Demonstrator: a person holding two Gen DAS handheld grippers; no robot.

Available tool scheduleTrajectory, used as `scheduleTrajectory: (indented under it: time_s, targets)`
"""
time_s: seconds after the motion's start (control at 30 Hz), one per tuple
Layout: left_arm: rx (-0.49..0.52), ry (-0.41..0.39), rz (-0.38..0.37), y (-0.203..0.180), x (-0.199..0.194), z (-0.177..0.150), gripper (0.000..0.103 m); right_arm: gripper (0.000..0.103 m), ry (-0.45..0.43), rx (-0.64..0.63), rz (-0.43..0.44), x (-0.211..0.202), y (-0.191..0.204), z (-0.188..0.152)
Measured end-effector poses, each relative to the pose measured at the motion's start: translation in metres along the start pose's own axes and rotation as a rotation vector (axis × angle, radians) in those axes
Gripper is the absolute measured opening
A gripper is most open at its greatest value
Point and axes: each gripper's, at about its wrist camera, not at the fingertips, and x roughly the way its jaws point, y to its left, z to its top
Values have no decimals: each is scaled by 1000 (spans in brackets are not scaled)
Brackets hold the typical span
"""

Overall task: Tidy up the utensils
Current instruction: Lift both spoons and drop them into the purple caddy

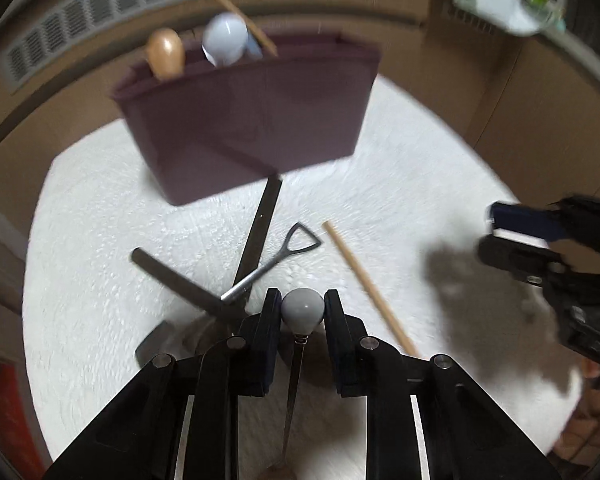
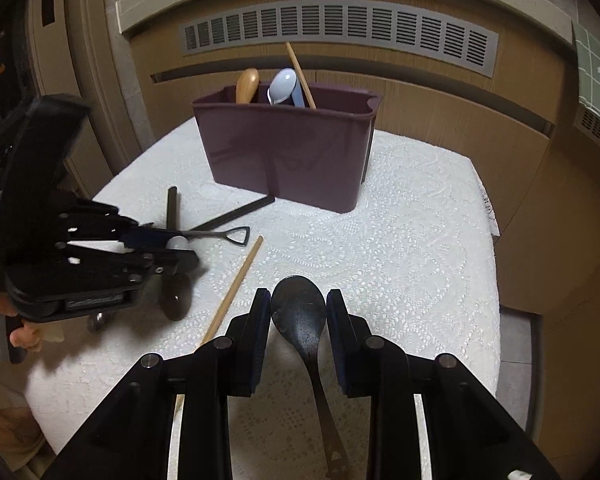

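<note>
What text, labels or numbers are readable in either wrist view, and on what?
None readable.
Left tongs: a strip of pale lettering on the housing underside, too blurred to read.
Purple utensil bin: faint marks on the front wall, possibly only reflections.
Dark spoon: no marking visible.

A: Where does the utensil caddy (image 2: 286, 152) stand?
B: On the cloth-covered table (image 2: 412, 240), at its far side, before the vented panel (image 2: 336, 34); a wooden spoon (image 2: 247, 85), a pale spoon (image 2: 283, 85) and a chopstick (image 2: 300, 74) stand in it, the chopstick rightmost.
A: And nearer?
B: Two flat bars (image 2: 204, 216) lie crossed before the caddy's left end; a shovel-handled utensil (image 2: 220, 234) lies over them; a loose chopstick (image 2: 236, 280) lies just right of those; a spoon (image 2: 300, 320) lies nearest, right of that chopstick, between the right gripper's (image 2: 299, 312) fingers.
</note>
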Motion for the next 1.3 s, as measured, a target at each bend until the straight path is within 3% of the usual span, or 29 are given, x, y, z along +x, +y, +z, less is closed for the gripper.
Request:
scheduleTrajectory:
  time_s: [0.17,0.43,0.53,0.67,0.83,0.97,1.3]
  targets:
    - [-41,-181,-22,0,-70,-18,22,26,-48,5,5,-25,4,3]
    - [-80,-309,-48,-1,-114,-6,22,25,-117,28,51,-51,11,18]
    - [-66,-384,-68,5,-143,18,22,25,-183,17,67,-71,9,47]
    - [-40,-524,-87,15,-189,66,22,25,-335,-16,46,-115,3,109]
    - [-41,-641,-77,34,-210,118,22,25,-474,2,55,-142,-9,175]
    - [-68,-655,-75,54,-191,144,22,26,-503,9,23,-122,-16,203]
    - [-138,-529,-127,88,-104,163,22,26,-358,34,43,-24,-26,206]
